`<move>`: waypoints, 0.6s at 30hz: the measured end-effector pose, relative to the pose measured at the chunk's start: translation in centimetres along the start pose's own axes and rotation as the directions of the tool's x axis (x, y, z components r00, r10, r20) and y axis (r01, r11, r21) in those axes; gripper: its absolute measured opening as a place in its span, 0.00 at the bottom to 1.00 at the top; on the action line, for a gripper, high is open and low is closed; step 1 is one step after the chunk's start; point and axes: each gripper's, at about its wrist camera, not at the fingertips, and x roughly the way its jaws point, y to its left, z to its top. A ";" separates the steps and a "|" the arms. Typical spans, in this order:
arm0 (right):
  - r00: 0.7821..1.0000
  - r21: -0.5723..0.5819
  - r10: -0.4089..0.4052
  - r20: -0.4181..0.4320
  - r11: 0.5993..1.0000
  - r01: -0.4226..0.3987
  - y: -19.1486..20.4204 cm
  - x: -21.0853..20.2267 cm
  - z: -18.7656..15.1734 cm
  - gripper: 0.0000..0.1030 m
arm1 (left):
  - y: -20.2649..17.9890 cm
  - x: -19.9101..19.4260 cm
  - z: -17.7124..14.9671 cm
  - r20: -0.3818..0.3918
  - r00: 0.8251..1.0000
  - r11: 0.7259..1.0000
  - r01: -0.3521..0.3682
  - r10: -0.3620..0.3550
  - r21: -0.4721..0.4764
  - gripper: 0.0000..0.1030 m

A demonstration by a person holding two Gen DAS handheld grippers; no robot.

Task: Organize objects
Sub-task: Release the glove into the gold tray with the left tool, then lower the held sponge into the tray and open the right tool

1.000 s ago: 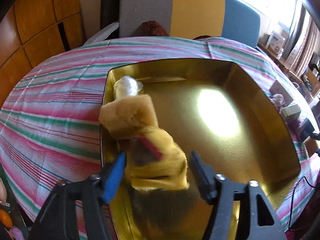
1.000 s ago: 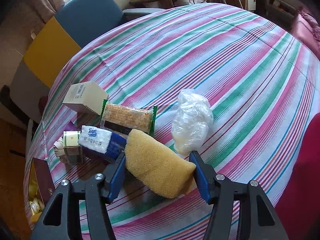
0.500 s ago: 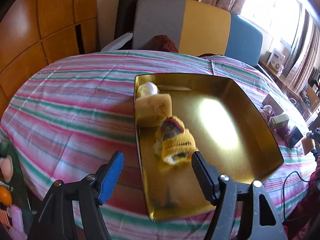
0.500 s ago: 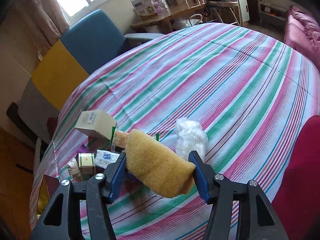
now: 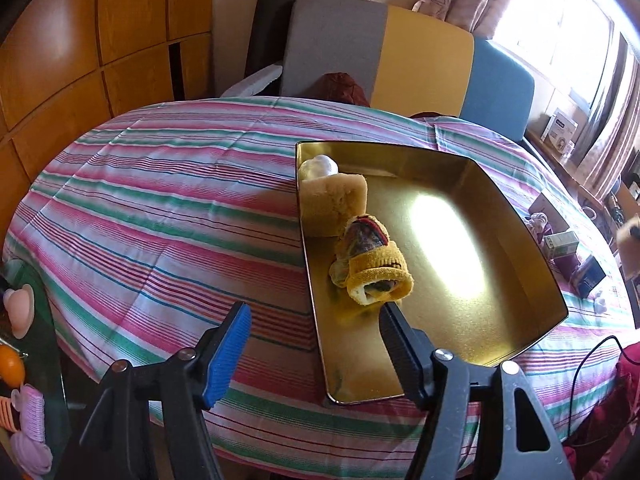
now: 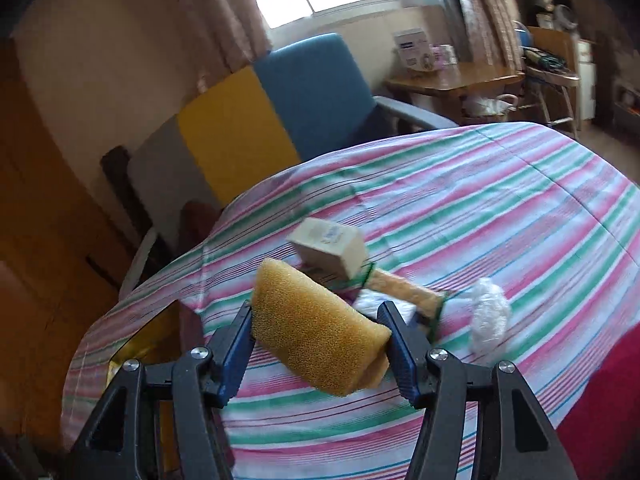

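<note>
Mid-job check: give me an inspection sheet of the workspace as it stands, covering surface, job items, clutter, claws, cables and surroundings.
Surface: round table under a striped cloth.
Job's things: gold tray holds a rolled yellow sock, a tan sponge block and a white wad along its left wall.
Clutter: cardboard box, cracker packet, crumpled plastic on the cloth.
Claws: left claw empty, jaws closing slightly; right claw clamps a yellow sponge, lifted.
Cables: black cable at the table edge.
Surroundings: multicoloured chair, window, wooden panels.
</note>
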 end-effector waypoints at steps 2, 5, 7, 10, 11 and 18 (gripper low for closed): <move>0.994 -0.075 0.092 -0.066 0.992 -0.097 3.5 0.5 -0.6 0.60 | 0.0 0.0 -0.1 -0.001 1.000 1.000 0.004 -0.004 -0.001 0.65; 0.966 -0.189 0.187 -0.178 0.957 -0.220 9.4 1.7 -3.2 0.60 | 0.2 0.2 -0.3 -0.009 1.000 1.000 0.009 -0.009 -0.008 0.65; 0.936 -0.240 0.237 -0.261 0.923 -0.300 13.0 2.9 -5.3 0.60 | 0.4 0.3 -0.3 -0.018 1.000 1.000 0.009 -0.010 -0.015 0.65; 0.880 -0.288 0.276 -0.387 0.870 -0.400 18.1 5.0 -8.9 0.60 | 1.1 0.3 -0.2 -0.020 1.000 1.000 0.003 -0.003 -0.024 0.65; 0.860 -0.301 0.281 -0.425 0.852 -0.427 19.8 5.7 -10.1 0.60 | 1.5 0.2 -0.1 -0.018 1.000 1.000 -0.004 0.003 -0.029 0.65; 0.764 -0.328 0.241 -0.598 0.797 -0.508 27.2 10.6 -17.4 0.62 | 4.7 -0.2 0.2 -0.004 0.999 0.995 -0.043 0.043 -0.095 0.65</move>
